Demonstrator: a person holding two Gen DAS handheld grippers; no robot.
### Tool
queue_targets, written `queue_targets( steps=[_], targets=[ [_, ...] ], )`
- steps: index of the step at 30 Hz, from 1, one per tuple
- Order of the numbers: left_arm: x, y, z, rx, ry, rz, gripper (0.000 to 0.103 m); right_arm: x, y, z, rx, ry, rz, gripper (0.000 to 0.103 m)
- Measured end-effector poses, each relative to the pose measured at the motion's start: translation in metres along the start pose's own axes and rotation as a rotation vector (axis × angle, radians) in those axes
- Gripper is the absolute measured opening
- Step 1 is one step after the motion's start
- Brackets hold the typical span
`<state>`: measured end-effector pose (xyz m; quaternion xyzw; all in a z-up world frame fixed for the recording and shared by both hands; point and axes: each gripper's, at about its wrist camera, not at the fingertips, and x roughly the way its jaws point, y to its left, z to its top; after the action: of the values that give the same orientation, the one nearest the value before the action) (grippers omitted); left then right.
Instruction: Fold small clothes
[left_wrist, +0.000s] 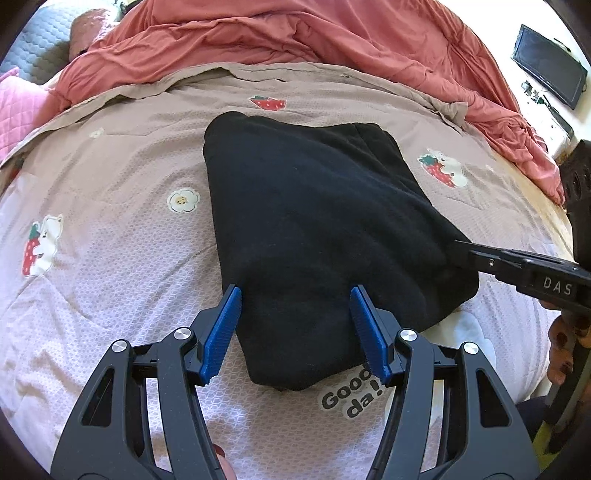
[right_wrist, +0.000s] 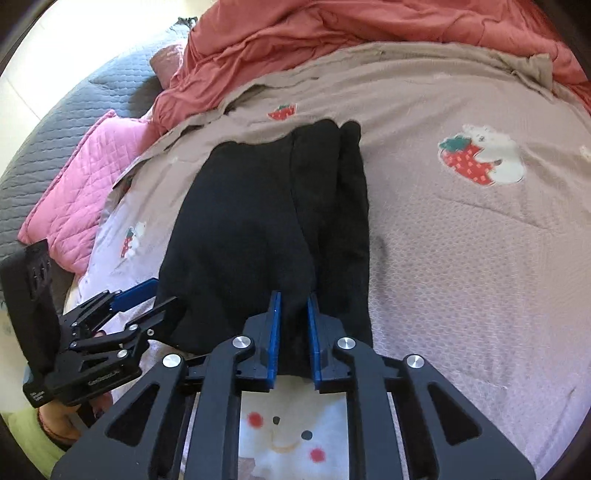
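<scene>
A black garment (left_wrist: 314, 221), folded into a thick stack, lies on the pale printed bed cover (left_wrist: 110, 240). My left gripper (left_wrist: 295, 299) is open, its blue pads either side of the garment's near corner, not pinching it. My right gripper (right_wrist: 293, 299) is shut on a raised fold at the near edge of the black garment (right_wrist: 258, 221). In the left wrist view the right gripper (left_wrist: 458, 245) comes in from the right and meets the garment's right edge. In the right wrist view the left gripper (right_wrist: 155, 295) sits open at the garment's left corner.
A rumpled salmon-red duvet (left_wrist: 295, 33) is heaped along the far side of the bed. A pink quilted pillow (right_wrist: 85, 184) and a grey quilted mat (right_wrist: 55, 122) lie at the left. A dark monitor (left_wrist: 550, 70) stands at the far right.
</scene>
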<state>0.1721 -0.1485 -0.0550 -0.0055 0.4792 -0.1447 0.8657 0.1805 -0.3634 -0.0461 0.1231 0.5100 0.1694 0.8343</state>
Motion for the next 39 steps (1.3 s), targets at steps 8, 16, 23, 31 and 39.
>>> queue_targets(
  steps=[8, 16, 23, 31, 39],
  targets=[
    [0.002, 0.000, -0.001, 0.001, -0.001, -0.002, 0.055, 0.017, 0.001, -0.010, -0.049, 0.033, -0.110, 0.018],
    [0.001, 0.001, -0.002, -0.011, 0.005, -0.006, 0.056, 0.014, 0.003, -0.010, -0.040, 0.011, -0.123, 0.025],
    [0.000, 0.004, -0.003, -0.022, 0.014, -0.016, 0.058, 0.005, 0.001, -0.014, -0.011, -0.022, -0.119, 0.031],
    [-0.005, 0.009, -0.004, -0.032, 0.011, -0.012, 0.063, -0.003, 0.005, -0.015, -0.006, -0.088, -0.162, 0.045],
    [-0.010, 0.018, -0.002, -0.051, 0.009, 0.000, 0.075, -0.013, 0.004, -0.015, 0.007, -0.155, -0.192, 0.074]
  ],
)
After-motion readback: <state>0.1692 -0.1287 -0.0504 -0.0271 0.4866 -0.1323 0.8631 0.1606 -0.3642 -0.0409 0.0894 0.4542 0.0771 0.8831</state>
